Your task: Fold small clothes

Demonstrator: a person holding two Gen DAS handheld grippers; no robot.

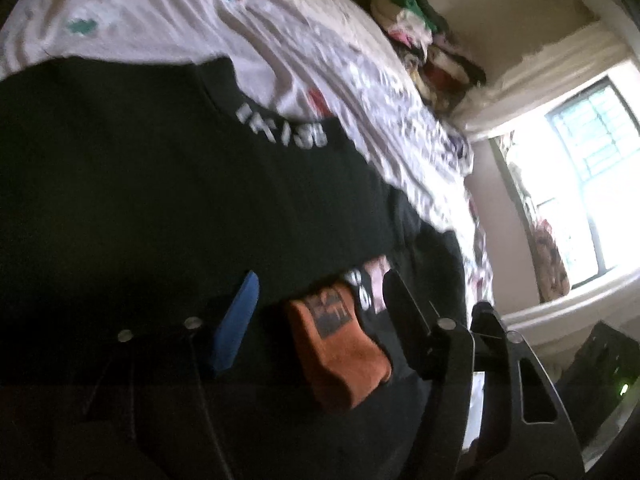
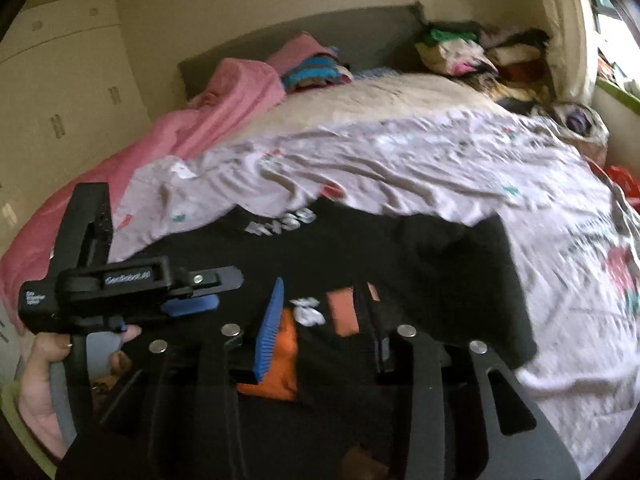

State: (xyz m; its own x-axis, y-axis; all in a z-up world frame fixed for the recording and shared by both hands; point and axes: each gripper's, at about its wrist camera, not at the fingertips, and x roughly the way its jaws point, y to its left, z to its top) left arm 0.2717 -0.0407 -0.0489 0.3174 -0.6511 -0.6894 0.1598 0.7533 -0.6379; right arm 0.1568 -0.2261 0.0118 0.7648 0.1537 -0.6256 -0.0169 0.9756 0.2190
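A small black garment (image 1: pixel 140 184) with white lettering and an orange patch (image 1: pixel 336 344) lies spread on the bed; it also shows in the right wrist view (image 2: pixel 400 264). My left gripper (image 1: pixel 316 312) is open, its blue-padded finger and dark finger straddling the orange patch at the garment's near edge. My right gripper (image 2: pixel 324 320) is open too, fingers either side of the orange patch (image 2: pixel 280 360) and a white print. The left gripper also shows in the right wrist view (image 2: pixel 192 304), held by a hand at the garment's left edge.
The bed has a wrinkled pale printed sheet (image 2: pixel 440 168), a pink blanket (image 2: pixel 224 96) at the left and piles of clothes (image 2: pixel 472 52) by the headboard. A bright window (image 1: pixel 580 184) is on the right, cupboards (image 2: pixel 60 80) on the left.
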